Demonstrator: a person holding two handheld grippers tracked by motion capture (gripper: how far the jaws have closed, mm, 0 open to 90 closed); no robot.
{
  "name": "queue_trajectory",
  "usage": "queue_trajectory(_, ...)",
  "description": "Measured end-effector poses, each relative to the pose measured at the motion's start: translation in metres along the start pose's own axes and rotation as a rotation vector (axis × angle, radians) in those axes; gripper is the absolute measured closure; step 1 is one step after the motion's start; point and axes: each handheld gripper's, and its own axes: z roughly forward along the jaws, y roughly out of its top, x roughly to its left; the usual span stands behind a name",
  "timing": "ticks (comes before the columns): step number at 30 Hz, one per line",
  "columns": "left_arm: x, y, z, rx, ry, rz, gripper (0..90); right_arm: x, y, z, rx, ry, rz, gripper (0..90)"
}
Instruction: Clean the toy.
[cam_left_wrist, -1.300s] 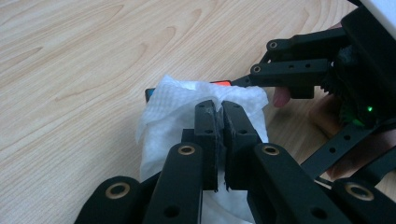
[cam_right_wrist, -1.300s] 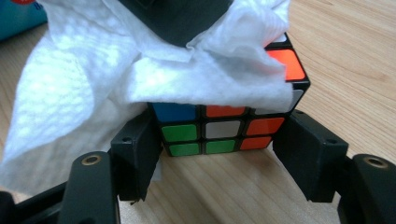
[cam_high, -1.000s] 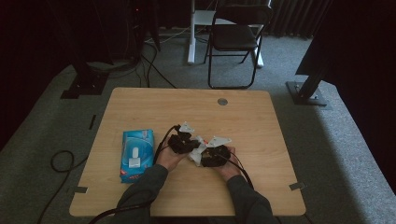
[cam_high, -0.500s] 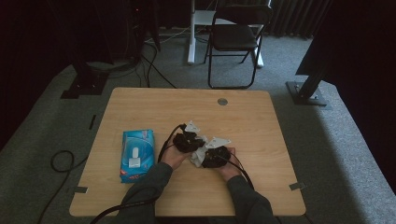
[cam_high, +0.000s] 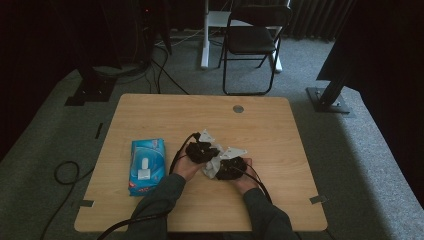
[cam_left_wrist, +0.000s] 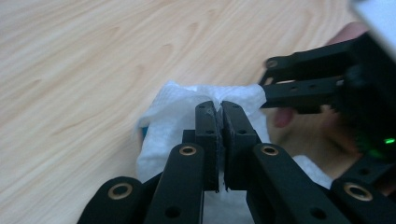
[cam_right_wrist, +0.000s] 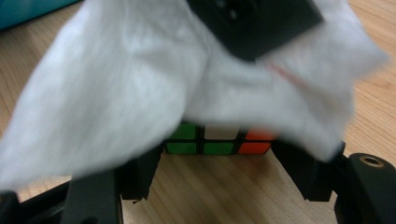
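My right gripper (cam_right_wrist: 218, 161) is shut on a colour cube (cam_right_wrist: 217, 142), one jaw against each side, green, white and orange squares facing me. A white wipe (cam_right_wrist: 116, 84) drapes over the cube's top. My left gripper (cam_left_wrist: 219, 109) is shut on a fold of that wipe (cam_left_wrist: 173, 112) and presses it onto the cube from above. In the left gripper view the right gripper's jaws (cam_left_wrist: 303, 86) reach in from the right. From the high view both grippers meet near the table's middle front, left gripper (cam_high: 209, 157) and right gripper (cam_high: 220, 170), with the wipe (cam_high: 211, 167) bunched between them.
A blue pack of wipes (cam_high: 146, 165) lies on the wooden table (cam_high: 150, 115) left of my hands. A round grommet (cam_high: 238, 108) sits near the far edge. A folding chair (cam_high: 252, 40) and cables stand on the floor beyond the table.
The left gripper has shifted slightly over the cube with the wipe in it. The right gripper and the cube have stayed in place.
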Motion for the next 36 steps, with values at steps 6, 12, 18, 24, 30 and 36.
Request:
queue_trajectory(6, 0.012, -0.002, -0.007, 0.018, 0.066, -0.009, 87.0, 0.000, 0.000, 0.000, -0.001, 0.000, -0.001, 34.2)
queue_trajectory(12, 0.012, -0.001, -0.006, 0.023, 0.093, 0.004, 87.0, 0.000, 0.000, 0.000, -0.001, 0.000, -0.001, 34.2)
queue_trajectory(18, 0.010, -0.001, -0.006, 0.024, 0.088, 0.002, 87.0, 0.000, 0.000, 0.000, -0.001, -0.001, 0.000, 34.2)
queue_trajectory(24, 0.007, -0.002, -0.009, 0.019, 0.082, -0.007, 87.0, 0.000, 0.000, 0.000, -0.001, -0.001, 0.002, 34.2)
queue_trajectory(30, -0.006, 0.000, -0.011, 0.004, 0.039, 0.026, 86.9, 0.000, 0.000, 0.000, 0.000, -0.001, 0.004, 34.2)
queue_trajectory(36, -0.017, -0.006, -0.006, 0.000, 0.015, 0.034, 86.9, 0.000, 0.000, 0.000, -0.002, -0.002, 0.002, 34.2)
